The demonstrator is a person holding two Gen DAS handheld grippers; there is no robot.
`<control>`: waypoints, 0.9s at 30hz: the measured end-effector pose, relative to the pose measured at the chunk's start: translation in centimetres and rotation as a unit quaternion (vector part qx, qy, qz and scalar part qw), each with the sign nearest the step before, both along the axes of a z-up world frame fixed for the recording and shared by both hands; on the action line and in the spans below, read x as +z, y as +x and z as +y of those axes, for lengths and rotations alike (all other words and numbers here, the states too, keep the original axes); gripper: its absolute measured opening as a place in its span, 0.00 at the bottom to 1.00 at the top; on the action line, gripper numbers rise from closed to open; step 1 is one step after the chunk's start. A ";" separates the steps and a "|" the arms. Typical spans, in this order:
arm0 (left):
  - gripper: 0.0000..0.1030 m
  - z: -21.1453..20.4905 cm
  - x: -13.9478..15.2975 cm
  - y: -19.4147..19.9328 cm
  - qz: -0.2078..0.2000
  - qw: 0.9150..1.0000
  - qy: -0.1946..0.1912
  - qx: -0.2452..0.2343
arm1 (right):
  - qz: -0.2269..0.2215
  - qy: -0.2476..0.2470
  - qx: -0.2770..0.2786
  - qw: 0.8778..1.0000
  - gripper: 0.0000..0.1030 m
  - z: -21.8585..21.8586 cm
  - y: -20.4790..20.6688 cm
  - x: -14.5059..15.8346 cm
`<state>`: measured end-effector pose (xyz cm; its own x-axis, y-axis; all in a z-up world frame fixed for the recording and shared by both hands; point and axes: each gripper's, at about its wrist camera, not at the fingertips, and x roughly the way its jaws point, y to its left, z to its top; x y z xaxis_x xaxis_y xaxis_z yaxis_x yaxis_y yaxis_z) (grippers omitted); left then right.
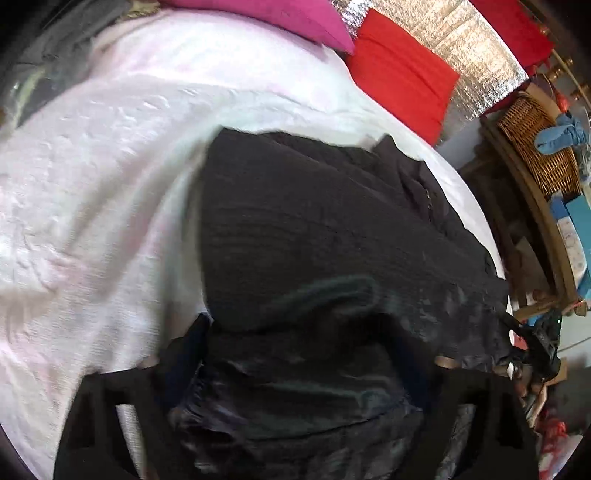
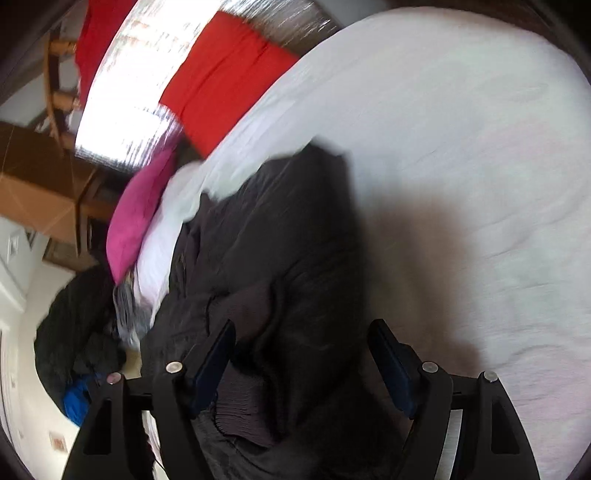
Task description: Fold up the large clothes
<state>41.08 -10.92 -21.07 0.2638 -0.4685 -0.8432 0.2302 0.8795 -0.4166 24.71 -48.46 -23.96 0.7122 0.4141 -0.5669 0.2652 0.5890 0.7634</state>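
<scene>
1. The dark garment point(image 1: 314, 229) lies bunched on the white bed point(image 1: 92, 184), near its edge.
2. Left gripper point(image 1: 295, 369): cloth covers its fingers, so I cannot tell its grip.
3. Right gripper point(image 2: 303, 354) stands wide open, holding nothing, with the garment's ribbed edge between its fingers.
4. Judgement: pinch a single layer at the hem, then pull it flat before folding.

A white bed sheet point(image 1: 92, 184) fills the view; pink pillow point(image 1: 280, 18) and red pillow point(image 1: 399, 70) lie far; wicker basket point(image 1: 532, 147) right.
</scene>
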 end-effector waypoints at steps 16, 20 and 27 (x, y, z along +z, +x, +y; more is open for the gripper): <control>0.74 -0.8 0.6 -2.3 -0.011 0.998 0.065 0.004 | 0.024 -0.128 -0.008 0.991 0.54 3.5 1.3 2.3; 0.74 0.2 2.3 -4.2 -0.023 0.997 0.073 0.007 | 0.022 -0.129 -0.005 0.991 0.65 2.9 -0.8 3.5; 0.74 4.9 4.9 -8.1 -0.051 0.996 0.073 0.007 | -0.002 -0.142 -0.015 0.990 0.67 3.0 -5.3 5.7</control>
<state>32.99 -6.05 -16.19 0.3571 -0.3389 -0.8704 0.2513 0.9324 -0.2599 19.38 -45.44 -18.27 0.7240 0.2165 -0.6549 0.2839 0.7718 0.5690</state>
